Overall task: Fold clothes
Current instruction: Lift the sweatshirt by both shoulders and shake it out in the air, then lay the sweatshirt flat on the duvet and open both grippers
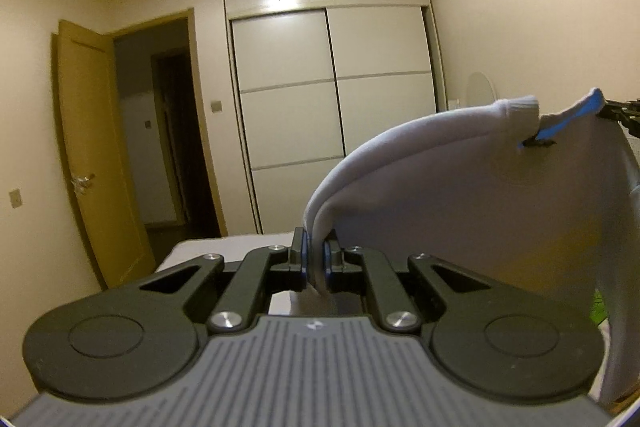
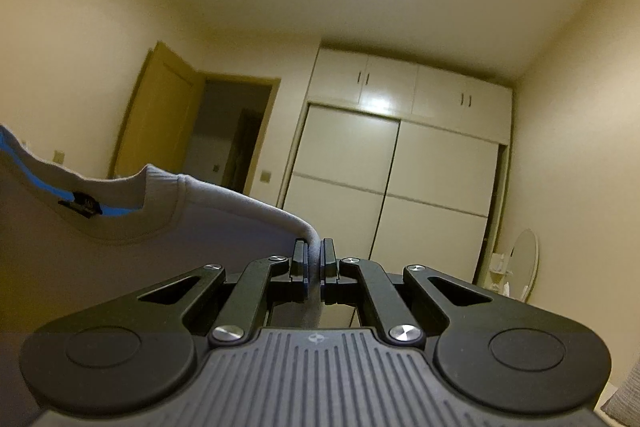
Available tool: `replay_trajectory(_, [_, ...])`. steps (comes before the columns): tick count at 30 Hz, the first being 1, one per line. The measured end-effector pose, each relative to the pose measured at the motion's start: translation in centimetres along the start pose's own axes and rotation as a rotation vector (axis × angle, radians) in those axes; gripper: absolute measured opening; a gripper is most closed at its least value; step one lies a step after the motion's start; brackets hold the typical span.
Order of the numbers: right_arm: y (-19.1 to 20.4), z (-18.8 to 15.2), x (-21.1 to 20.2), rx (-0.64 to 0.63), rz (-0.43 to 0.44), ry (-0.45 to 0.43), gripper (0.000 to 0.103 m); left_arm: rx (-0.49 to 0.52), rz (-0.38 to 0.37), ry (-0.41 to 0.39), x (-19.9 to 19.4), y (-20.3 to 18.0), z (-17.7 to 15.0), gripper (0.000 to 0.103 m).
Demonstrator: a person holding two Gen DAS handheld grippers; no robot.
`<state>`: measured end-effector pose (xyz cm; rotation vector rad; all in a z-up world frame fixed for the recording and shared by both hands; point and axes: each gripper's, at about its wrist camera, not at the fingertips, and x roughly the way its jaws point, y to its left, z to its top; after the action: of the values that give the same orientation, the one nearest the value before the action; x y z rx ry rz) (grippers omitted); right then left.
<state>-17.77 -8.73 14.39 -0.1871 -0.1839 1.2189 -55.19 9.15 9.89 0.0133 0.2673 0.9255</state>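
The left gripper was clamped on a bunched shoulder of the grey shirt, and the right gripper pinched the other shoulder, its jaws nearly touching through the thin cloth. The shirt hung in the air between them, its collar with a blue band sagging in the middle and its body dropping out of sight below. A strip of white bed showed just under the left gripper. Beyond stood the wardrobe and an open door. This looked like the spreading step: next, both grips would need to hold while the shirt is lowered flat onto the bed, kept taut so it lands without creases
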Motion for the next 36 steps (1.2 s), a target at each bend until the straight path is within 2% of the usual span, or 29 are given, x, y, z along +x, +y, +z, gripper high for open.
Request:
replay_trajectory(3, [0.0,-2.1,6.3,-0.009,0.011,0.087,0.002,-0.011,-0.025,0.069,5.6,1.7,-0.9,0.007])
replay_trajectory(6, [0.1,-6.0,14.8,-0.024,0.018,0.22,0.002,-0.024,-0.075,0.167,13.4,3.8,-2.7,0.007])
replay_trajectory(11, [-0.3,-15.5,31.6,-0.018,-0.032,0.461,0.002,-0.022,-0.131,0.363,32.2,6.3,-7.7,0.008])
replay_trajectory(12, [-0.4,-17.8,35.0,-0.002,-0.046,0.512,0.005,-0.018,-0.124,0.403,36.3,6.3,-9.0,0.012])
replay_trajectory(13, [-0.4,-20.1,38.2,0.017,-0.069,0.576,0.013,-0.014,-0.115,0.443,40.5,6.3,-10.4,0.015])
replay_trajectory(14, [-0.5,-22.5,41.0,0.041,-0.1,0.654,0.042,-0.025,-0.11,0.489,44.6,6.3,-12.1,0.017])
replay_trajectory(15, [-0.5,-24.7,43.2,0.064,-0.134,0.715,0.055,-0.035,-0.096,0.531,47.9,6.4,-13.6,0.025])
replay_trajectory(18, [-0.2,-29.2,44.9,0.14,-0.155,0.798,0.055,-0.015,-0.019,0.616,54.6,6.6,-17.8,0.024])
replay_trajectory(20, [0.6,-31.4,43.3,0.154,-0.129,0.838,0.059,-0.023,0.001,0.674,55.7,6.8,-20.8,0.023])
replay_trajectory(23, [1.9,-34.3,37.9,0.153,-0.043,0.932,0.059,-0.064,-0.024,0.77,54.2,6.8,-24.5,0.023])
replay_trajectory(27, [4.0,-37.1,28.7,0.175,0.104,1.092,0.057,-0.094,-0.054,0.889,47.8,4.9,-28.7,0.023])
replay_trajectory(30, [6.6,-37.6,22.1,0.156,0.273,1.19,0.057,-0.173,-0.089,0.981,42.5,2.3,-29.7,0.022])
replay_trajectory(33, [9.8,-38.6,16.5,0.095,0.427,1.244,0.057,-0.212,-0.124,1.036,37.3,-1.2,-30.1,0.022])
replay_trajectory(36, [11.9,-39.5,12.8,0.044,0.556,1.259,0.06,-0.24,-0.162,1.082,33.5,-4.8,-30.7,0.022])
